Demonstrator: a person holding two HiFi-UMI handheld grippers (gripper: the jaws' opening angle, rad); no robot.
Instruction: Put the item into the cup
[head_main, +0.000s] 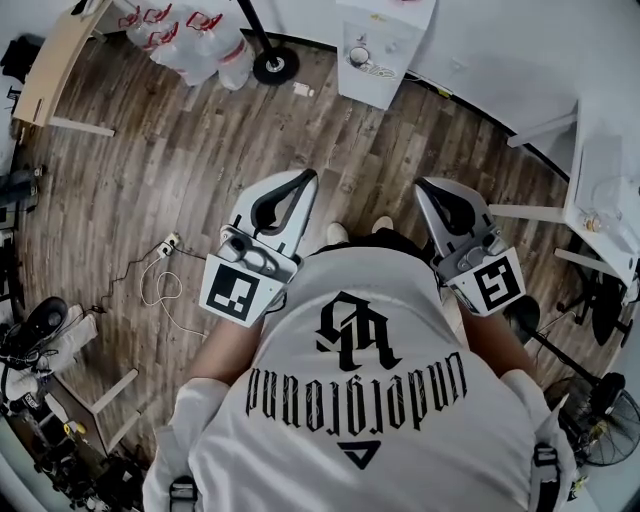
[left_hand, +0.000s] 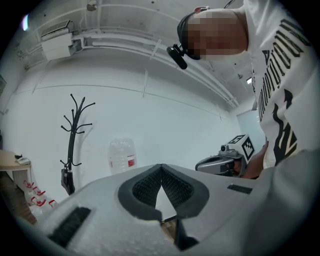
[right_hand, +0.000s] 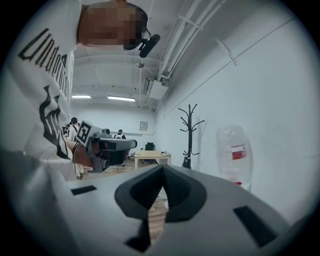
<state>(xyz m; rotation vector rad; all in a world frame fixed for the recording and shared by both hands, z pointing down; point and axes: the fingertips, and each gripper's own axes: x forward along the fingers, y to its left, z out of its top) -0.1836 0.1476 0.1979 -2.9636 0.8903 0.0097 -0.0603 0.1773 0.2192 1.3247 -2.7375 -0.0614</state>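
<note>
Left gripper (head_main: 306, 180), right gripper (head_main: 424, 190): jaws together, nothing between. Both level at waist, pointing over wood floor (head_main: 180, 170). Item, cup: in no view. Direction from grippers and nearer hand cannot be judged.

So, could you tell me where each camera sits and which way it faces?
Head view: on the head, looking steeply down at the floor; shows shirt, left gripper, right gripper.
Left gripper view: on the left gripper, level along its shut jaws toward a wall; shirt and right gripper at right.
Right gripper view: on the right gripper, along its shut jaws toward a desk; shirt and left gripper at left.
Shared: both gripper views show the coat rack and bottle.
</note>
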